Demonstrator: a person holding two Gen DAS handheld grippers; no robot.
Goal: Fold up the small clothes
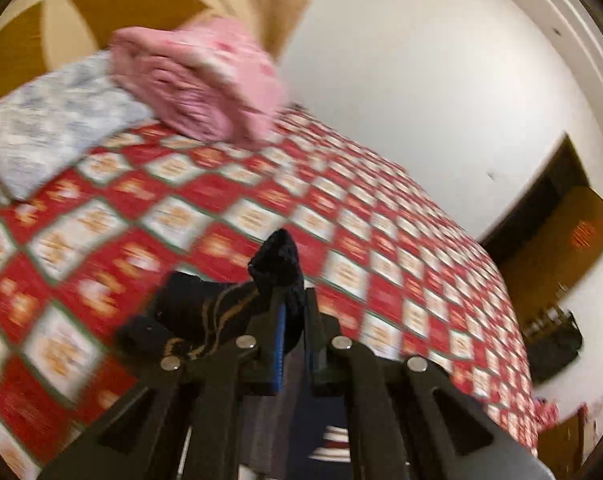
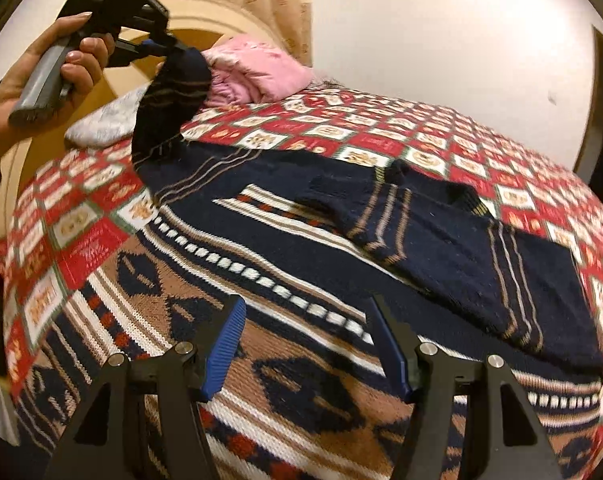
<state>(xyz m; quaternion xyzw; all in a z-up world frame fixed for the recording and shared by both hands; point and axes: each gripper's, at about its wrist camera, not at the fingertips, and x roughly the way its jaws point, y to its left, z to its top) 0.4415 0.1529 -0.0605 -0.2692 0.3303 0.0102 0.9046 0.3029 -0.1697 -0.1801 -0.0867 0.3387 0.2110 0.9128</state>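
Observation:
A small navy knitted sweater (image 2: 293, 248) with white, tan and red patterns lies flat on the bed. Its right sleeve (image 2: 441, 236) is folded across the body. My left gripper (image 1: 293, 300) is shut on the cuff of the left sleeve (image 1: 277, 268) and holds it up above the bed. In the right wrist view the left gripper (image 2: 161, 46) is at the upper left, with the sleeve (image 2: 173, 96) hanging from it down to the sweater. My right gripper (image 2: 309, 340) is open and empty, just above the sweater's lower body.
The bed has a red and white checked bedspread (image 2: 421, 136). A folded pink blanket (image 2: 261, 72) and a pale blue pillow (image 1: 49, 128) lie at the head of the bed. A white wall (image 1: 421, 80) runs along the far side.

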